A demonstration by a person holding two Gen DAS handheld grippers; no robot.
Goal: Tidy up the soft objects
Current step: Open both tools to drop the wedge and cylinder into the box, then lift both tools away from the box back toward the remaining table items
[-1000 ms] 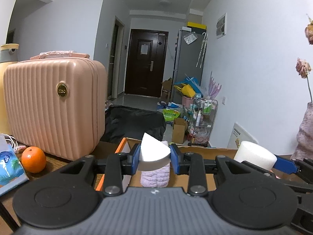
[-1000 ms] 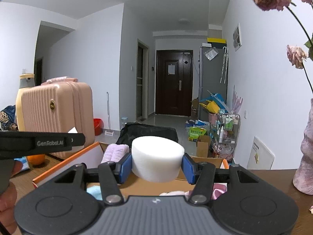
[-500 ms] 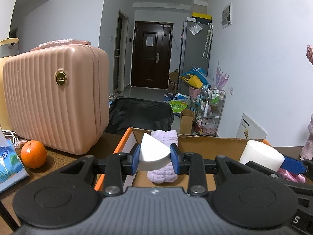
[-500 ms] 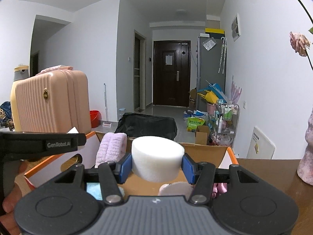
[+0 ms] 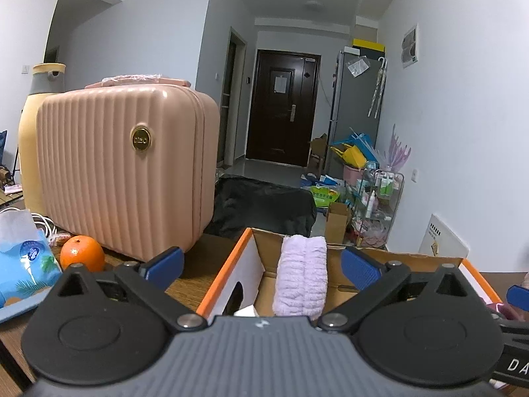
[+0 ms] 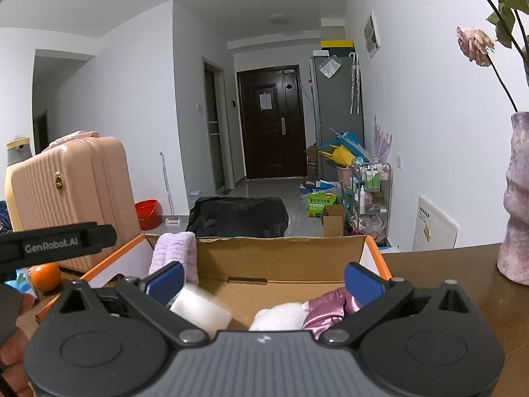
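Right gripper (image 6: 263,276) jaws spread wide, blue pads well apart, nothing between them; just below and inside the left pad a white foam cylinder (image 6: 200,307) sits tilted in the cardboard box (image 6: 277,258), its edges blurred, so whether it has settled or is tumbling cannot be told; it lies low and left of the jaw centre, long axis slanting down to the right, apparently clear of the pad; beside it toward the right pad, a white fluffy piece (image 6: 281,316) and a pink satin cloth (image 6: 330,309) lie on the box floor; further back a lilac towel roll (image 6: 175,254) leans against the box's left rear corner, long axis near upright. Left gripper (image 5: 261,264) likewise wide open and holding nothing; a small white scrap (image 5: 246,311), probably foam, shows at the housing edge inside the box, below the jaws; the lilac towel roll stands dead ahead between the pads, nearer this gripper than the right one; orange-edged rim runs under the left pad. Beyond the box, on the wooden table (image 5: 195,254): an orange (image 5: 82,254), a tissue pack (image 5: 23,264), a pink suitcase (image 5: 125,178). Judgement: both loads look delivered; next pick needs the jaws withdrawn up and out of the box.
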